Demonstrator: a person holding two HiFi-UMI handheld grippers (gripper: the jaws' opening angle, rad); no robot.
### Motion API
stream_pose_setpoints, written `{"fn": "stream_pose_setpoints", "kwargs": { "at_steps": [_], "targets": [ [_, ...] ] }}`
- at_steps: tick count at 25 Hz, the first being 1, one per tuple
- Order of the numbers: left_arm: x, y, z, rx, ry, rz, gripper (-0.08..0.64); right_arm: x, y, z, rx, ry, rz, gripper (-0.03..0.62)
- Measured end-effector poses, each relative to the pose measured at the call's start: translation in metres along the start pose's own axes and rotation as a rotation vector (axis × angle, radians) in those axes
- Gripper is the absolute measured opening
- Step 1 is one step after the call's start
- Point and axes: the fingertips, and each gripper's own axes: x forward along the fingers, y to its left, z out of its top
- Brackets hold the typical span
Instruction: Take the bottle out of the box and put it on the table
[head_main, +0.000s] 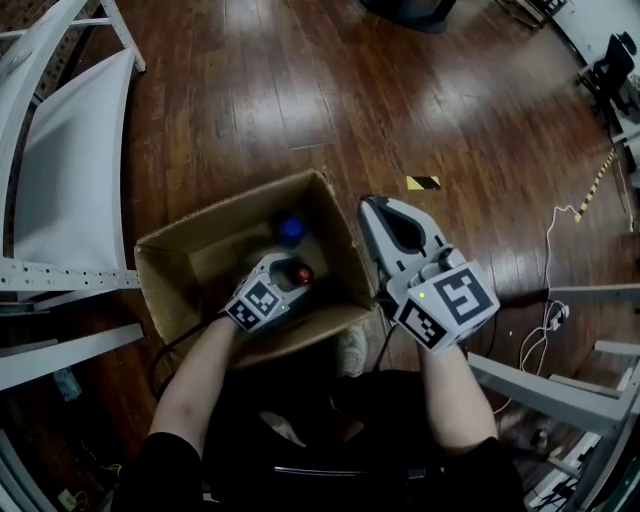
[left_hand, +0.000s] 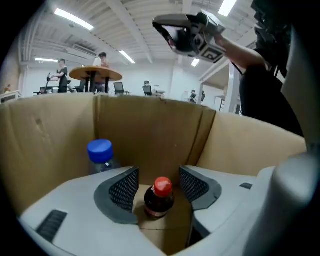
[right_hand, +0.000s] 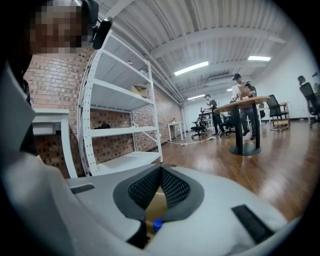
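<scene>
Head view: the cardboard box (head_main: 165, 260) is shown open on the wooden floor (head_main: 250, 90). The left gripper (head_main: 288, 264) is lowered into it at a red-capped bottle (head_main: 302, 274), with a blue-capped bottle (head_main: 291, 230) just beyond; the right gripper (head_main: 373, 207) is held just outside the box's right wall

Left gripper view: the jaws are seen apart, with the red-capped bottle standing upright between them, untouched by either pad. The grasping step is judged to be in hand; closure on the bottle, then a straight lift clear of the box walls, is called for next

Right gripper view: the jaws are shown together, with nothing clamped
</scene>
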Motion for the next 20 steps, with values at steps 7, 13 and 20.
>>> {"fn": "stream_pose_setpoints", "kwargs": {
  "at_steps": [7, 13, 20],
  "targets": [
    [0.040, -0.005, -0.047, 0.058, 0.154, -0.033, 0.344, -0.006, 0.002, -0.004, 0.037, 0.005, -0.019, 0.002],
    [0.064, -0.006, -0.082, 0.041, 0.267, -0.052, 0.344, -0.003, 0.016, -0.014, 0.031, 0.041, 0.011, 0.002],
    [0.083, 0.000, -0.099, 0.042, 0.343, 0.009, 0.356, 0.001, 0.022, -0.028, 0.015, 0.086, 0.026, 0.002]
  ]
}}
